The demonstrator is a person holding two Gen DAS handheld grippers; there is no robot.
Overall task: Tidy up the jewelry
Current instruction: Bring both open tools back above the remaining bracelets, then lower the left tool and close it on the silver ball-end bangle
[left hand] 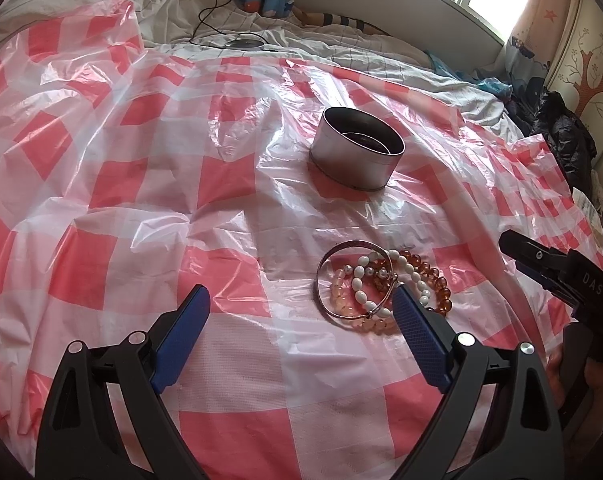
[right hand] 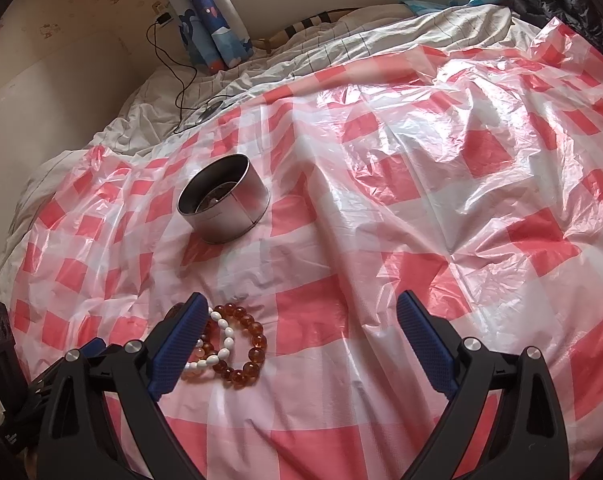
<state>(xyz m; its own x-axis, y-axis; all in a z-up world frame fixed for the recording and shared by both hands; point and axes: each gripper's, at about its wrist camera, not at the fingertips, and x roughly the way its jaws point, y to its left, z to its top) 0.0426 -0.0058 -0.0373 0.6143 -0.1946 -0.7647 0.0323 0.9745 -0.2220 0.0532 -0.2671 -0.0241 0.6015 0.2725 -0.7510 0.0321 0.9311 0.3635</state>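
A pile of bracelets lies on a red-and-white checked plastic sheet: a silver bangle (left hand: 328, 264), a white bead bracelet (left hand: 359, 285), an amber bead bracelet (left hand: 435, 276) and a pale peach bead bracelet (left hand: 341, 308). A round metal tin (left hand: 355, 156) stands open beyond them; it also shows in the right wrist view (right hand: 231, 212). My left gripper (left hand: 301, 304) is open and empty, its right finger (left hand: 417, 332) at the pile's near edge. My right gripper (right hand: 301, 312) is open and empty, its left finger (right hand: 181, 340) over the amber bracelet (right hand: 253, 344) and white bracelet (right hand: 225, 340).
The checked sheet (left hand: 141, 208) covers a rumpled white bed. A round lid (left hand: 243, 44) and black cable (left hand: 209, 8) lie at the far edge. Dark clothes (left hand: 561, 128) are piled at the right. The right gripper (left hand: 541, 264) shows at the left wrist view's right edge.
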